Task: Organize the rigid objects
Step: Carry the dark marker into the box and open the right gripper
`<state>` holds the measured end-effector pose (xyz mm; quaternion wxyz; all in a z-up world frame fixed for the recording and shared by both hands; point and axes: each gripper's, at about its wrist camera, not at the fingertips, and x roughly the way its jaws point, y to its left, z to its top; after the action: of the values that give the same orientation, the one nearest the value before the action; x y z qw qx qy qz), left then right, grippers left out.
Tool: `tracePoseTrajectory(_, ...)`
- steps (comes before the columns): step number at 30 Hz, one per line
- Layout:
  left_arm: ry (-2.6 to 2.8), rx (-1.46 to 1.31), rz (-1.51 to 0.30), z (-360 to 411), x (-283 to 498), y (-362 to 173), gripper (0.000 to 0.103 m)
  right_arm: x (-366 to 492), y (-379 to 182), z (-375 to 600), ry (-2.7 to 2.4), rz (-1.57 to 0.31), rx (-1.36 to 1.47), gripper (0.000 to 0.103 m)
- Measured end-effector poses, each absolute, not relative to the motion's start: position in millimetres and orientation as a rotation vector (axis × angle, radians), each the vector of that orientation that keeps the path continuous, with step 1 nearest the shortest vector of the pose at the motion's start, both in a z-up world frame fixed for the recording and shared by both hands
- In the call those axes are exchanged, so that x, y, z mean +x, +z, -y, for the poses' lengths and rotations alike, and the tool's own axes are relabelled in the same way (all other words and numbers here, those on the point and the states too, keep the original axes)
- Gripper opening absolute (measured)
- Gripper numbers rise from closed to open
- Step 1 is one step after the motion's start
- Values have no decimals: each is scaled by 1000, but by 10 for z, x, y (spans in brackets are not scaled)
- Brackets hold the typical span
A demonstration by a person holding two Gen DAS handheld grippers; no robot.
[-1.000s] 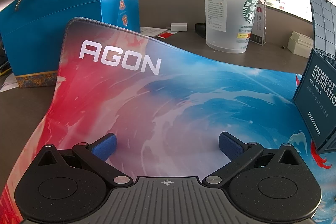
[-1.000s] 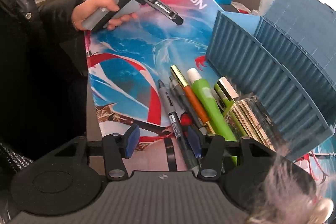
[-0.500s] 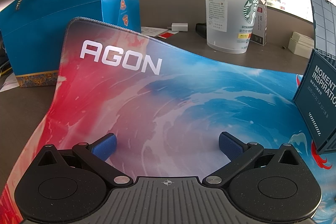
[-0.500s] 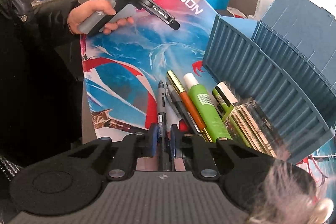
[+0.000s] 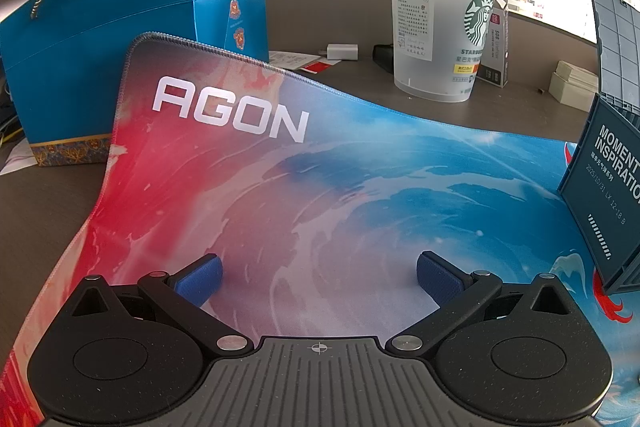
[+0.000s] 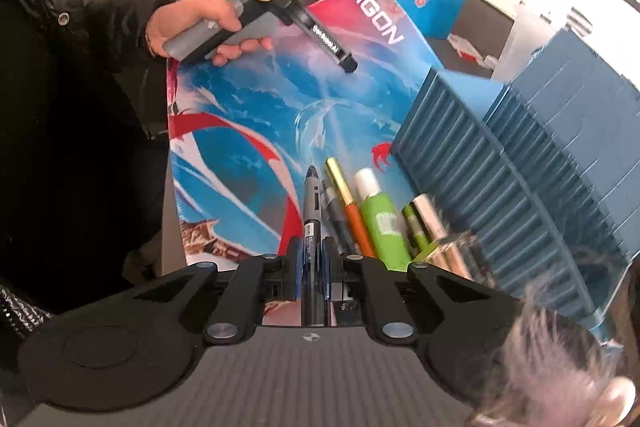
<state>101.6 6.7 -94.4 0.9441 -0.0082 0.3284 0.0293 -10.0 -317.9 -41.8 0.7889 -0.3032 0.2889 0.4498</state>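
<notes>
1. Dark pen (image 6: pixel 311 227) sits at the bottom centre of the right wrist view, clamped between the blue pads of the right gripper (image 6: pixel 311 267), whose jaws are closed on its barrel.
2. Its long axis runs straight up the frame, in line with the fingers, with one end pointing away toward the upper part of the picture and the other passing back between the pads.
3. To do this step well, I judge the grip should stay firm and the lift go straight up, because the pen lies just beside a grey pen (image 6: pixel 336 215) and could drag it along.
4. Further right in the row lie an orange pen (image 6: pixel 352 211), a green tube (image 6: pixel 380 219) and a gold-capped stick (image 6: pixel 426 215), all roughly parallel on the mouse mat (image 6: pixel 248 131).
5. Beyond them, at right of the frame, stands the blue ribbed box (image 6: pixel 480 187), likely where the pen belongs; keeping the pen's axis level with the box's long side should ease placing.
6. In the upper left of the same view the left hand (image 6: pixel 192 27) holds the left gripper (image 5: pixel 318 273) above the mat.
7. Its own view shows the jaws wide apart with nothing between them, over the mat.
8. Farthest back stand a blue gift bag (image 5: pixel 120 47) at upper left and a plastic cup (image 5: pixel 440 27) at upper right.
</notes>
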Motion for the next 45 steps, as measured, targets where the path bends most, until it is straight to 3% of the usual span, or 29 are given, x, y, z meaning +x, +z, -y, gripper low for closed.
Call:
tracePoseTrajectory(28,67,-19,-669,-67,1018,-944,103,132,321,3140,934,-514,-794,9)
tracePoseTrajectory(45,69,-19,-669,-64,1018,-945,103,953,503,3274,921,-572,-807,9)
